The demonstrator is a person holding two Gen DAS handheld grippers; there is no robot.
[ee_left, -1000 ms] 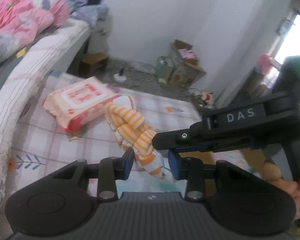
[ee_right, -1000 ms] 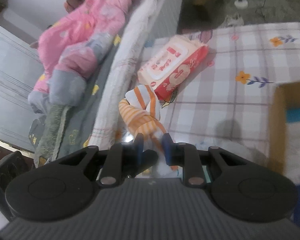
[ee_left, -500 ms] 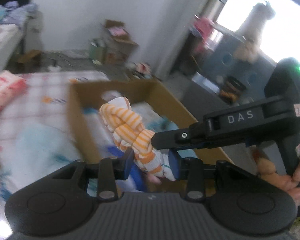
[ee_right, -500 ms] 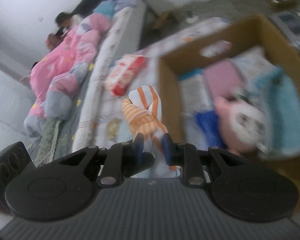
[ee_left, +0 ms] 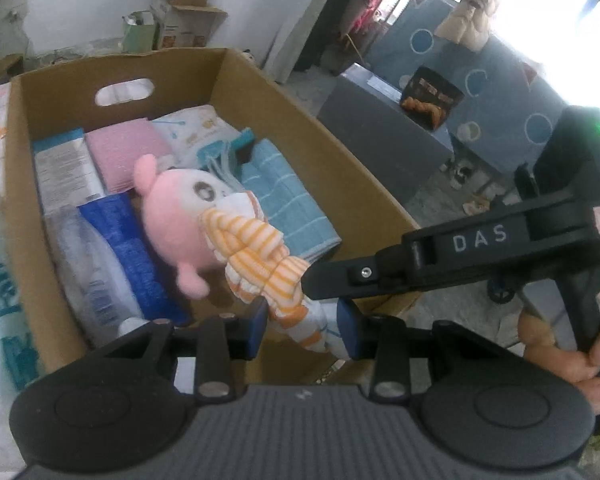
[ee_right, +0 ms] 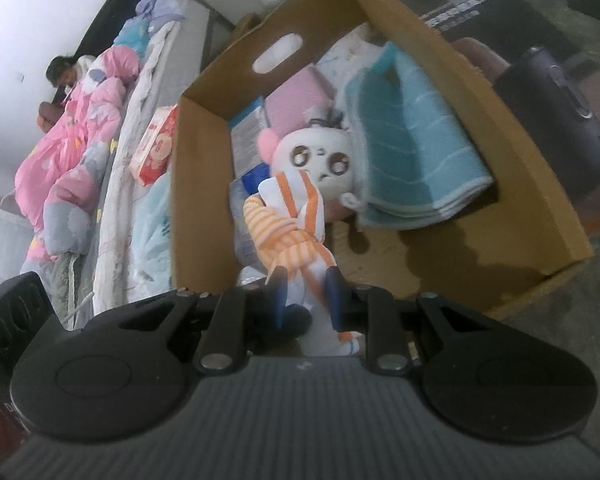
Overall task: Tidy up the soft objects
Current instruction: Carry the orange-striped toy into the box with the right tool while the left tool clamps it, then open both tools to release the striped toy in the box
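Observation:
A knotted orange-and-white striped cloth (ee_left: 256, 248) hangs over the open cardboard box (ee_left: 300, 108), held by both grippers. My left gripper (ee_left: 304, 330) is shut on its lower white end. My right gripper (ee_left: 312, 276) reaches in from the right and pinches the striped middle. In the right wrist view the right gripper (ee_right: 306, 296) is shut on the cloth (ee_right: 288, 216) above the box (ee_right: 200, 152). Inside the box lie a pink plush doll (ee_left: 172, 216), a folded light-blue towel (ee_left: 284, 196), a pink cloth and several packs.
A wet-wipes pack (ee_right: 156, 144) lies on the mat left of the box. A bed with a pink quilt (ee_right: 80, 128) and a person on it runs along the left. A grey cabinet (ee_left: 384, 120) and a dark round appliance (ee_right: 552, 112) stand right of the box.
Both grippers have carried the striped cloth from over the checked mat beside the wipes pack to over the cardboard box. Neither grip has changed.

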